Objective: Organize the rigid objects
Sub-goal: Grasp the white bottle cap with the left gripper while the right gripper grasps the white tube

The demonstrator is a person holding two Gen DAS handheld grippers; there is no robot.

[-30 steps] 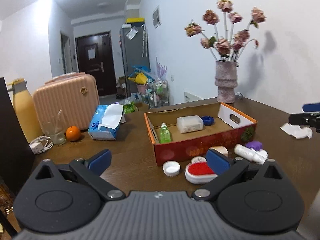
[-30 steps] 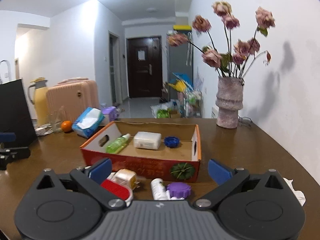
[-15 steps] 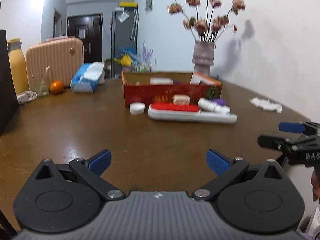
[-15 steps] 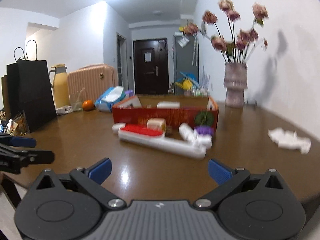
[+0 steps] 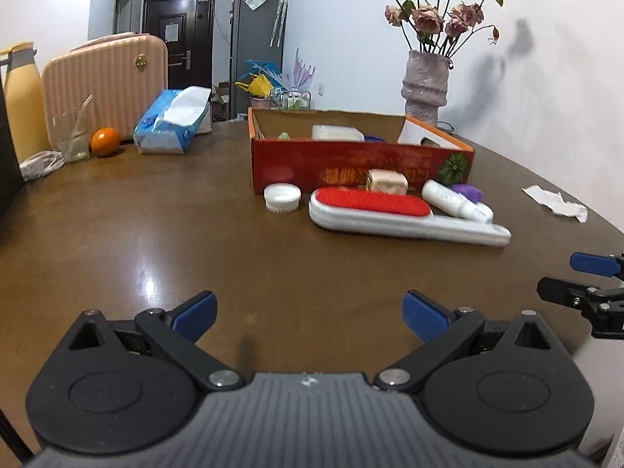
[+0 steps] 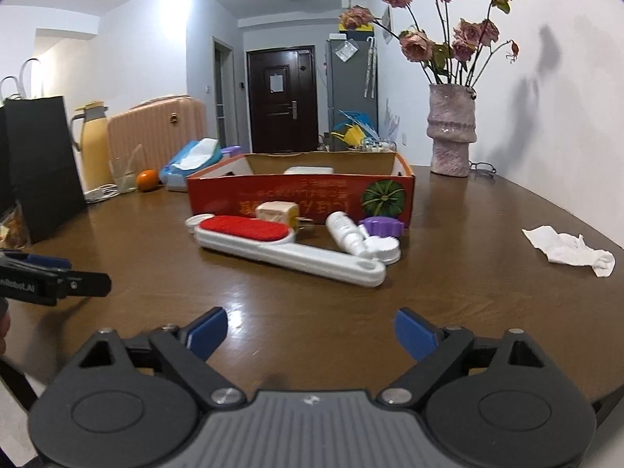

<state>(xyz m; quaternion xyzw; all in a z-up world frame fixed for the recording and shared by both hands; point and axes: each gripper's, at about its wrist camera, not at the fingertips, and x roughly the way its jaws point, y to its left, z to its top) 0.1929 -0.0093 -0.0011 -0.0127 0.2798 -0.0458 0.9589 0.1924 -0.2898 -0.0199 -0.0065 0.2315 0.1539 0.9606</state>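
The lint brush (image 6: pixel 280 247) lies before the red box (image 6: pixel 312 199), nearer our view than a second ago. We hold the left gripper (image 5: pixel 308 310) spread, empty; the right gripper (image 6: pixel 310 329), empty, is closing. A white bottle (image 6: pixel 345 232) touches the brush's handle. Bare table (image 6: pixel 448 304) surrounds it.

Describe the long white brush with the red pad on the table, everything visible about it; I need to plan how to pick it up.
The brush is a long, flat tool of white, plastic-looking material, with a red, fuzzy-looking oval pad on its wide end and a handle tapering to a rounded tip that has a small hole. It lies flat on the brown table, pad up, just in front of the red cardboard box. A white bottle lies against its far edge near the handle. No gripper touches it.
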